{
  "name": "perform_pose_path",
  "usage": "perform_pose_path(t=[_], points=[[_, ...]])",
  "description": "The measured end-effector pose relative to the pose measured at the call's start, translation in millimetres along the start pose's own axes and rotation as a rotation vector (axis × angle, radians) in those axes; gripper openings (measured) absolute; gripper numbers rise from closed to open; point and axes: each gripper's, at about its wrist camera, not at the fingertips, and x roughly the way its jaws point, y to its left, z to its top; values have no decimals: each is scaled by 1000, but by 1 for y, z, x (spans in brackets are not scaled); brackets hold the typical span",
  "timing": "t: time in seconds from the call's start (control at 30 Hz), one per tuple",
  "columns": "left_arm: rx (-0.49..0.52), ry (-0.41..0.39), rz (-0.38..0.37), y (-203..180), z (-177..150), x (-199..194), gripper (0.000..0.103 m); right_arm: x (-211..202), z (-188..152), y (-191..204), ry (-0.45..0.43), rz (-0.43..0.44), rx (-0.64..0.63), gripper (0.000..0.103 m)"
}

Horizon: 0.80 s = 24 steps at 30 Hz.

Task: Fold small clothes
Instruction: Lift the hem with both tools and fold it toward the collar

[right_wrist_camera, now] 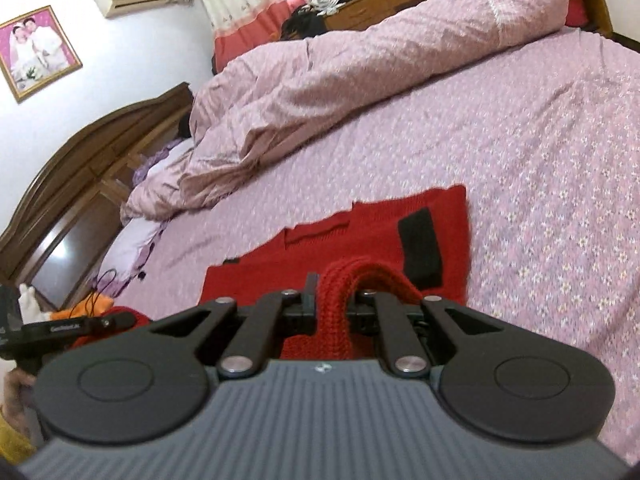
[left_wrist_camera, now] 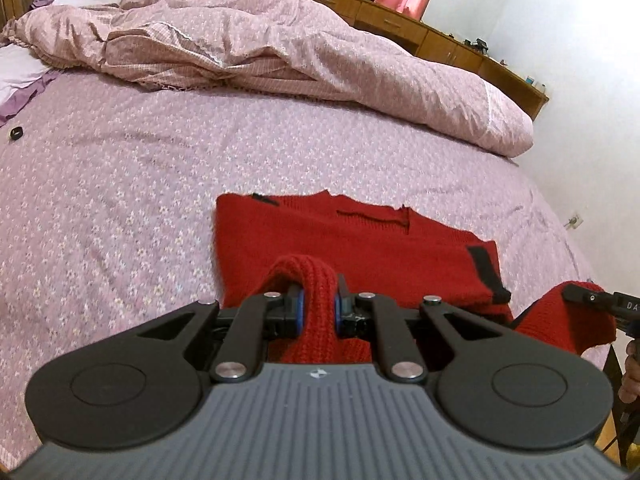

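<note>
A small red knit sweater (left_wrist_camera: 360, 248) with black patches lies on the bed, its far part flat and partly folded. It also shows in the right wrist view (right_wrist_camera: 360, 236). My left gripper (left_wrist_camera: 319, 306) is shut on a bunched near edge of the sweater and holds it raised off the bed. My right gripper (right_wrist_camera: 334, 304) is shut on another bunched near edge and holds it up the same way. The right gripper also shows at the right edge of the left wrist view (left_wrist_camera: 588, 300). The left gripper shows at the left edge of the right wrist view (right_wrist_camera: 100, 324).
The bed sheet (left_wrist_camera: 140, 184) is lilac with small flowers. A rumpled pink duvet (left_wrist_camera: 248, 48) lies across the far side. A small black object (left_wrist_camera: 17, 133) sits on the sheet at left. A wooden headboard (right_wrist_camera: 80, 168) and pillows (right_wrist_camera: 132, 248) are at left.
</note>
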Motion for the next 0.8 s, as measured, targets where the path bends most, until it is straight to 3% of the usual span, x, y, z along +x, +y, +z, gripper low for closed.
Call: perform_pose_path(t=[0.23,0.5,0.8], points=[[14,16,49,-6,23,35,15,31,16,-3,-10,-48,9,11],[-2,-30,59,-4,46,34,15,30,38,1,-80,-47,18,11],[-63,-20,105,18,67,72,15,51,53,-21,-116,-74,84,11]])
